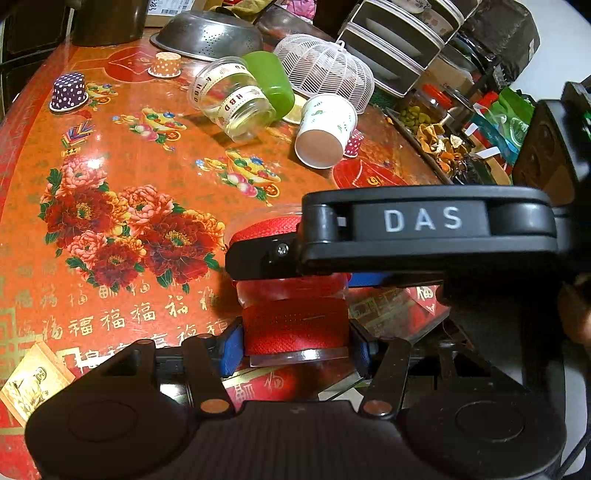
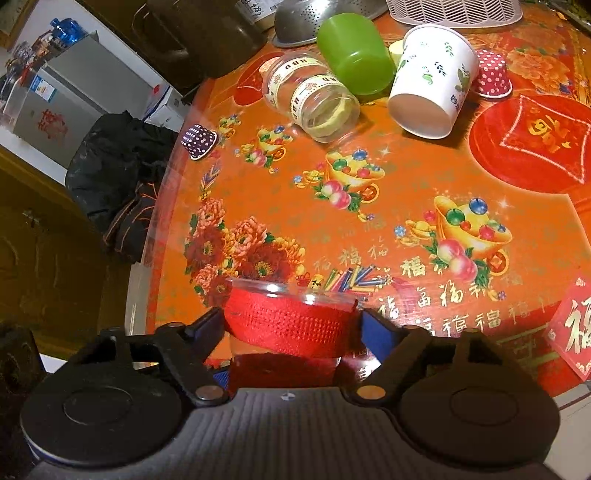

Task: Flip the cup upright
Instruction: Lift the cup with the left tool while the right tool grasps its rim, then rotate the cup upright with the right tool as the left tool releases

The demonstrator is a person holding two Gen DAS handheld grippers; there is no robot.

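Where the left wrist view looks out, the surface (image 1: 122,258) is a round top under an orange-red cloth printed with peonies, fruit bowls and gold characters. Its far edge is crowded: a steel colander (image 1: 208,35) lies upturned, a white plastic mesh cover (image 1: 328,70) sits beside it, and stacked trays (image 1: 399,48) and bags fill the right side. Nearer, a clear jar (image 1: 231,99) with printed ribbon bands lies on its side against a green cup (image 1: 271,83), and a white paper cup (image 1: 325,131) lies tipped with its base toward the camera. Two small dotted cups, purple (image 1: 68,92) and orange (image 1: 165,64), stand mouth down toward the left. Close in, the left hand-held gripper (image 1: 295,343) is clenched on the clear cup (image 1: 295,325) wrapped in red tape, blue pads touching both sides. The right hand-held gripper (image 1: 266,254) reaches across from the right and also meets that cup, blocking its upper part.

From the right wrist view, the same surface (image 2: 406,192) runs to a curved left edge, past which a dark bag (image 2: 118,162) and a grey cabinet (image 2: 66,92) stand on the floor side. The jar (image 2: 314,99), green cup (image 2: 356,51) and paper cup (image 2: 432,81) lie clustered far off. The right hand-held gripper (image 2: 291,325) grasps the taped cup (image 2: 291,317) at its band, rim facing away.
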